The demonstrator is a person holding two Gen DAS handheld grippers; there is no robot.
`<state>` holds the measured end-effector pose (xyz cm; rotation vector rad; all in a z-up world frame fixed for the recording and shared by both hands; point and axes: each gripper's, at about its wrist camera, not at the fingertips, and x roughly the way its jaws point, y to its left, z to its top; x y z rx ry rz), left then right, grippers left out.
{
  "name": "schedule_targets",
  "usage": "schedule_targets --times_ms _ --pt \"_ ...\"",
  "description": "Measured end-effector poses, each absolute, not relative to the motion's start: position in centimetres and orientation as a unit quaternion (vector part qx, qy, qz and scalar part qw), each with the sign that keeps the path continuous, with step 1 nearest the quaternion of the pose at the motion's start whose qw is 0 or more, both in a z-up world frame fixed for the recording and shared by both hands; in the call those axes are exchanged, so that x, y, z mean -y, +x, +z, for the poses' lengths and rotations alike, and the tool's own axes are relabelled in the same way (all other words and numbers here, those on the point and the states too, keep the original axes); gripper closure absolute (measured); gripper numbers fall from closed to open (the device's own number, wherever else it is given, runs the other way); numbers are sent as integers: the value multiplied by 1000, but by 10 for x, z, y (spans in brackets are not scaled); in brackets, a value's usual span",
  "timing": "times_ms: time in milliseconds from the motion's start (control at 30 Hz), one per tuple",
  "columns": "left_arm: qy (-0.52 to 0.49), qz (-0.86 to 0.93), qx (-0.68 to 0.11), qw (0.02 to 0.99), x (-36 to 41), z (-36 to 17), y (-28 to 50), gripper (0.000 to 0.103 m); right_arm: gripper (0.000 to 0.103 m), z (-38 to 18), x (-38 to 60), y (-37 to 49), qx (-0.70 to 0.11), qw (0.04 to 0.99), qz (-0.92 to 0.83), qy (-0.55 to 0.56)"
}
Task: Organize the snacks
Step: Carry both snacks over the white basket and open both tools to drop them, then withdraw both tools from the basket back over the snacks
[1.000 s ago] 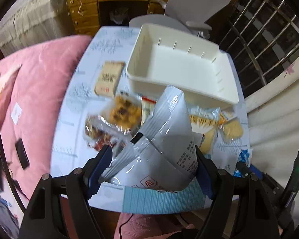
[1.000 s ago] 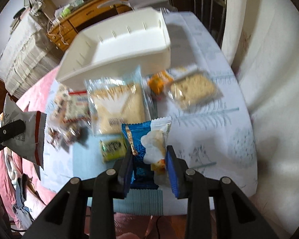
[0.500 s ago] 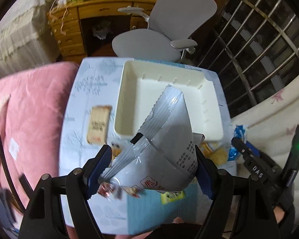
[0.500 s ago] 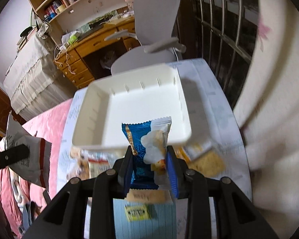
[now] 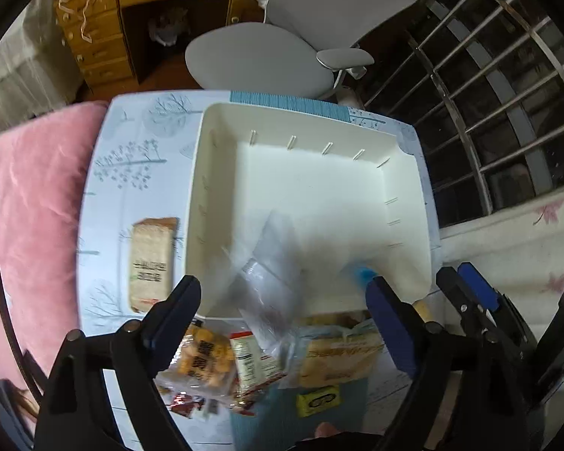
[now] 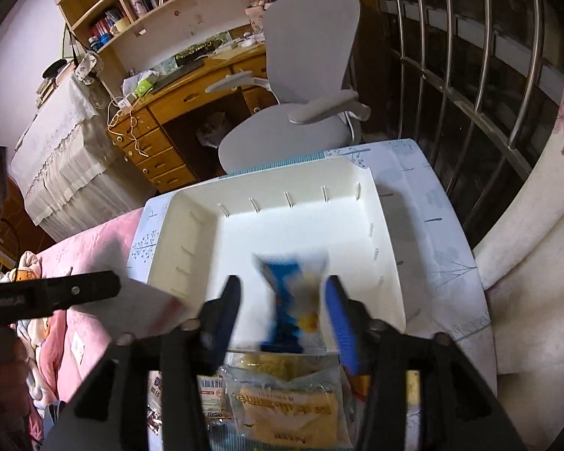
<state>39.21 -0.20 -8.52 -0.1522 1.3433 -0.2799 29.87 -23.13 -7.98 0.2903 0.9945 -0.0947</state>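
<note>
Both grippers now over white tray [image 5: 222,173], up from snack pile. Left gripper [image 5: 282,300] opening, silver bag [image 5: 270,263] blurred, loose between pads. Right gripper [image 6: 282,304] opening, blue packet [image 6: 289,300] blurred, loose above tray. Remaining snacks [image 5: 267,360] on table [image 5: 131,158] beside tray's near edge.
</note>
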Motion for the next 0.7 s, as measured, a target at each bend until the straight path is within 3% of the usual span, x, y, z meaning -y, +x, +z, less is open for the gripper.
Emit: schedule_targets --times_ms 300,700 --pt "-90 -127 -620 769 -1 -88 375 14 48 -70 226 281 -467 878 -54 93" --pt "-106 -102 -615 775 -11 -83 279 15 48 -60 225 208 -460 882 -29 93"
